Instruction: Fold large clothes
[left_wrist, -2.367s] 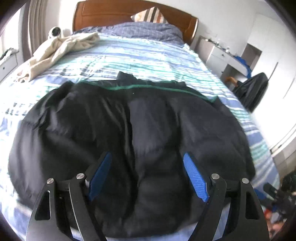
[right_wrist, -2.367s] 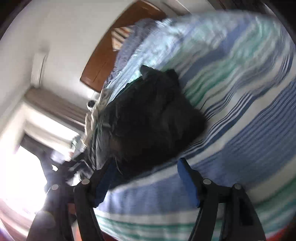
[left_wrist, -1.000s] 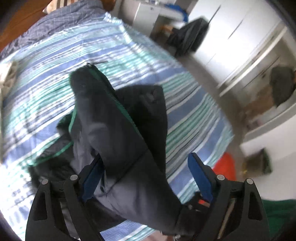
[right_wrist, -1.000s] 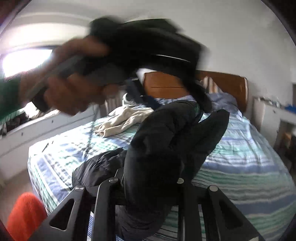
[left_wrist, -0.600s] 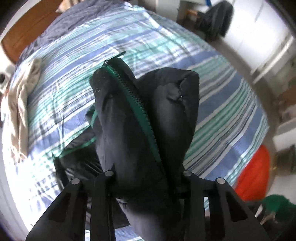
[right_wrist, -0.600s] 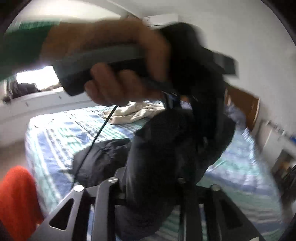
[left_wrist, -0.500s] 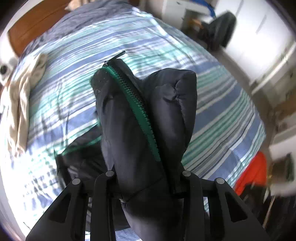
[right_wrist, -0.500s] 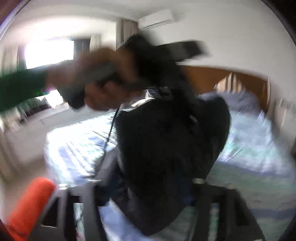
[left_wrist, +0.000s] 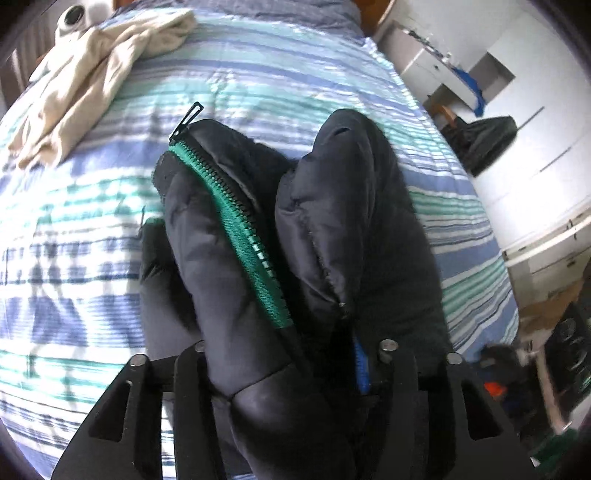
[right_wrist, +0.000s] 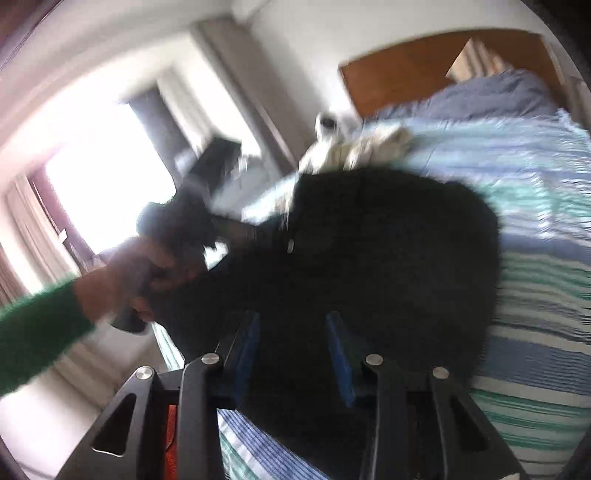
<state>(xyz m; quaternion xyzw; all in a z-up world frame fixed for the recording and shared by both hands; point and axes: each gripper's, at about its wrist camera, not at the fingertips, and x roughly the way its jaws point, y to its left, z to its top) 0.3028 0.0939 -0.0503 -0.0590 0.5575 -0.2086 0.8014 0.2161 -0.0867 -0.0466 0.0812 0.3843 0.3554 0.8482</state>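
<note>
While our left gripper (left_wrist: 291, 354) pinches the dark jacket (left_wrist: 295, 221) above the bed (left_wrist: 92, 229) (zipper running away from it), our right gripper (right_wrist: 293, 350) stands part-spread, its grip unclear.

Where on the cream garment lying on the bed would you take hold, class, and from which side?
Grip the cream garment at its narrow tail end nearest the camera, probably coming from above. It lies flat and loosely bunched on the striped bedspread, apart from the dark jacket, so that thin end should fit the gripper best.
</note>
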